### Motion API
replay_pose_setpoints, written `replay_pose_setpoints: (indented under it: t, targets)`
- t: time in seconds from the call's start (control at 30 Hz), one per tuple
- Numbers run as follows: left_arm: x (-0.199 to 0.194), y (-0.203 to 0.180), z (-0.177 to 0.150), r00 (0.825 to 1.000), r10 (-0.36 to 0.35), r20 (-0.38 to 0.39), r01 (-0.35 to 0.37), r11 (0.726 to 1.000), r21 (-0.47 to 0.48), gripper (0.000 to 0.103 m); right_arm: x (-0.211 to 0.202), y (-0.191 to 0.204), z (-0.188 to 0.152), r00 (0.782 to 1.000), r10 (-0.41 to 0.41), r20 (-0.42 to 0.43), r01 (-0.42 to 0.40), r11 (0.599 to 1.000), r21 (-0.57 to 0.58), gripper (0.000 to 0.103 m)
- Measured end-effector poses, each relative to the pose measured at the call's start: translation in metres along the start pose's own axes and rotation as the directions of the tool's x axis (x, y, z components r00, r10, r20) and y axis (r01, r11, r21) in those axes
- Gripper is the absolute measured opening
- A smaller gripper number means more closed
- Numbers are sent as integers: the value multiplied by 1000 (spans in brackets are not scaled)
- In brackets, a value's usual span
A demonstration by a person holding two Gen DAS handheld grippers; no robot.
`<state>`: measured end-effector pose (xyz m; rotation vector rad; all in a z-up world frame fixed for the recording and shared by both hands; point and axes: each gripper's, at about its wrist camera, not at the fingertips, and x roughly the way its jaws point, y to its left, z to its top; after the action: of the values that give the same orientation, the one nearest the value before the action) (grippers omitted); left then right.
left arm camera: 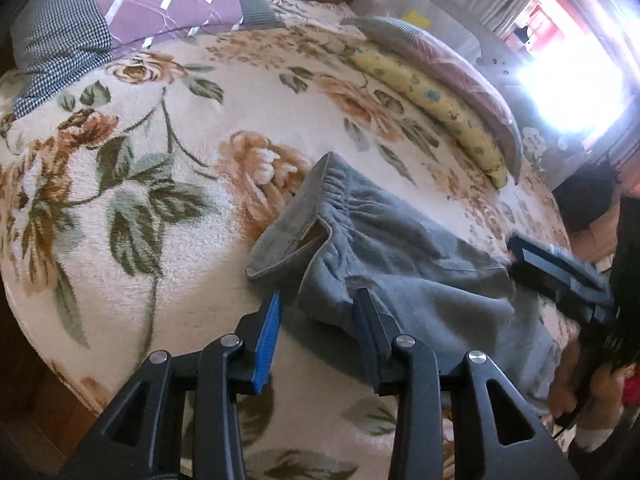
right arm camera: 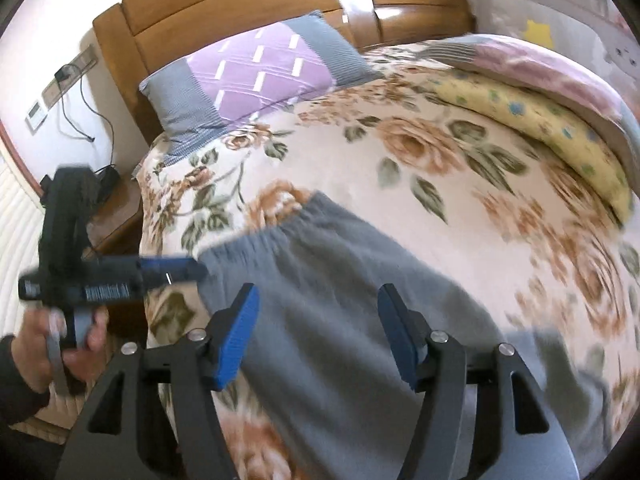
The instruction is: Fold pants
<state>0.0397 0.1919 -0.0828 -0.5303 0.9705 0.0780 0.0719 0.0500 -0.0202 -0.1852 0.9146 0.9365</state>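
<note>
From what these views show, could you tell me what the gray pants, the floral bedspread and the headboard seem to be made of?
Gray pants: soft, matte fleece-like knit, judging by the fuzzy surface and gathered elastic waistband. Floral bedspread: plush, likely fleece, with visible pile. Headboard: apparently wood, glossy varnish, with bright reflections.

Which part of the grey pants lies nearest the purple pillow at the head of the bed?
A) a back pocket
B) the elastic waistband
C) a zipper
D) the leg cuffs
B: the gathered elastic waistband is the end of the grey pants pointing toward the purple pillow on the floral blanket.
</note>
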Motion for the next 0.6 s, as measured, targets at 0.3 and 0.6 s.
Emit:
replay_pose_setpoints:
  t: [0.3,0.6]
  targets:
    - [20,19,-2,999,34,-19,-35,998,-56,41,105,-7,71,990,55,-131,-57,998,-11,63]
    - [37,22,0,1000,16,-11,-17,998,-52,21,178,-5,65,961,33,-275,-47,998,-44,11]
